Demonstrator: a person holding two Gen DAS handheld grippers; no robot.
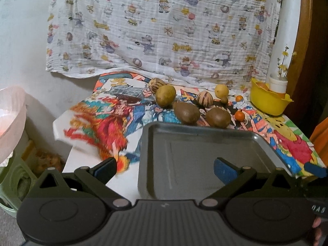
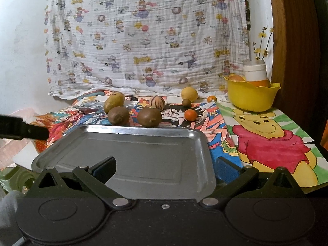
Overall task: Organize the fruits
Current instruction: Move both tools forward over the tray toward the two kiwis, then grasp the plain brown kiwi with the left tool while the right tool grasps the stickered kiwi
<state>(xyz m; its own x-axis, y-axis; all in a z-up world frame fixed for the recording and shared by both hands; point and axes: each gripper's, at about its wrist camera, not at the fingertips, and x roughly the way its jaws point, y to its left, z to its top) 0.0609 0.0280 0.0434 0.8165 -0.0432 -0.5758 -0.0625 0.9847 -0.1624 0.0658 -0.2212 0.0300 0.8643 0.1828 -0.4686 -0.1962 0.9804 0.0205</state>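
Note:
An empty metal tray (image 1: 194, 153) (image 2: 133, 149) lies at the table's near edge. Behind it sit loose fruits: two brown kiwis (image 1: 185, 112) (image 2: 118, 115), a greenish fruit (image 1: 165, 95) (image 2: 113, 102), striped fruits (image 1: 205, 98) (image 2: 157, 102), a yellow lemon (image 1: 221, 90) (image 2: 189, 93) and small oranges (image 1: 239, 115) (image 2: 190, 114). My left gripper (image 1: 165, 170) hovers open over the tray's near left corner, holding nothing. My right gripper (image 2: 165, 169) is open over the tray's near right edge, also holding nothing.
A yellow bowl (image 1: 268, 100) (image 2: 252, 97) at the back right holds fruit and a white bottle (image 2: 255, 72) with flower stems. Cartoon drawings (image 2: 272, 143) cover the table. A printed cloth (image 1: 164, 30) hangs behind. A pink basin (image 1: 10, 119) and green stool (image 1: 12, 184) stand left.

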